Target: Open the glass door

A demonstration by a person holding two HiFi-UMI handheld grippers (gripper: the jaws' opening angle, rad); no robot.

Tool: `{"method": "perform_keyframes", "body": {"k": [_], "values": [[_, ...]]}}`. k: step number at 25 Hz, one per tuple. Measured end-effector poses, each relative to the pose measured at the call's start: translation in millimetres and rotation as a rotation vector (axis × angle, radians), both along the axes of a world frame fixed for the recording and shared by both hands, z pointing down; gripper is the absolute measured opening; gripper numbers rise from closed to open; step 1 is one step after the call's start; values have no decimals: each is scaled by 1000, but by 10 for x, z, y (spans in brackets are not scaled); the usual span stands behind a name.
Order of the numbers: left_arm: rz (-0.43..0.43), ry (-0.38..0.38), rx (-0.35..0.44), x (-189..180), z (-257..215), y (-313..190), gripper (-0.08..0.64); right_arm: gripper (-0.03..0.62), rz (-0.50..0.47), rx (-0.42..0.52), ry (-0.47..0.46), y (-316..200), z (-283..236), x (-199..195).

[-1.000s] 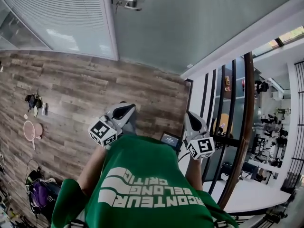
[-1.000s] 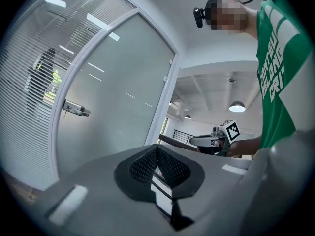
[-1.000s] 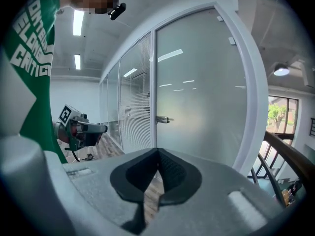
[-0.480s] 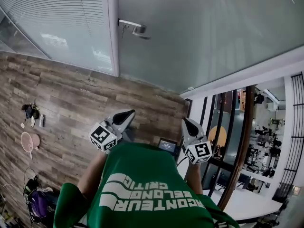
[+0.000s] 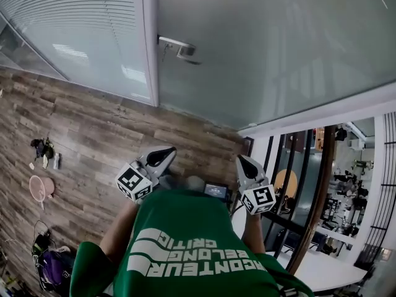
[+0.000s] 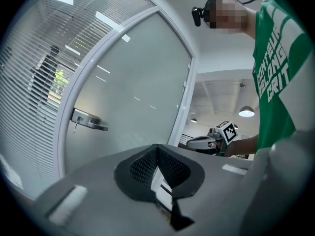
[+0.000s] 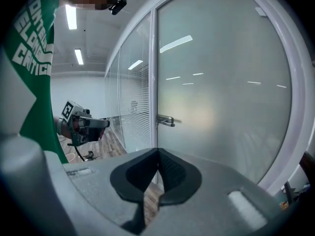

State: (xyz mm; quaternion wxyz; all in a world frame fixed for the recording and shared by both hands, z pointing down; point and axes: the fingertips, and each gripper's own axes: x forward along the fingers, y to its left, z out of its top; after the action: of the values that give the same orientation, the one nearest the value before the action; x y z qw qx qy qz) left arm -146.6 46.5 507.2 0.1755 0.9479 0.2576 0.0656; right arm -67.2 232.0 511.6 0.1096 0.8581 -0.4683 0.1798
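The frosted glass door (image 5: 266, 48) stands closed ahead, in a white frame. Its metal lever handle (image 5: 179, 47) sits at the door's left edge, with a key hanging under it. My left gripper (image 5: 168, 150) is held level in front of the body, shut and empty, well short of the door. My right gripper (image 5: 240, 158) is beside it, tilted a little downward, also shut on nothing. The left gripper view has the handle (image 6: 88, 122) at the left, far beyond the jaws (image 6: 157, 149). In the right gripper view the handle (image 7: 166, 120) lies just above the closed jaws (image 7: 158, 156), still distant.
A glass wall with white blinds (image 5: 74, 30) runs left of the door. On the wood floor at left lie a racket (image 5: 38, 187) and a backpack (image 5: 52, 258). A dark railing (image 5: 309, 197) with a stairwell drops away at the right.
Both grippers and the person have moved toward the door; the handle has slid lower and nearer in the head view. Both jaws stay shut.
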Motion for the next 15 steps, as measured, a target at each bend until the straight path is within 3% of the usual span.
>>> {"method": "perform_keyframes", "body": {"k": [8, 15], "values": [[-70, -13, 39, 221, -68, -128, 15, -9, -89, 20, -11, -256, 114, 451], [-188, -36, 60, 542, -108, -368, 15, -9, -229, 35, 9, -727, 129, 1044]]}}
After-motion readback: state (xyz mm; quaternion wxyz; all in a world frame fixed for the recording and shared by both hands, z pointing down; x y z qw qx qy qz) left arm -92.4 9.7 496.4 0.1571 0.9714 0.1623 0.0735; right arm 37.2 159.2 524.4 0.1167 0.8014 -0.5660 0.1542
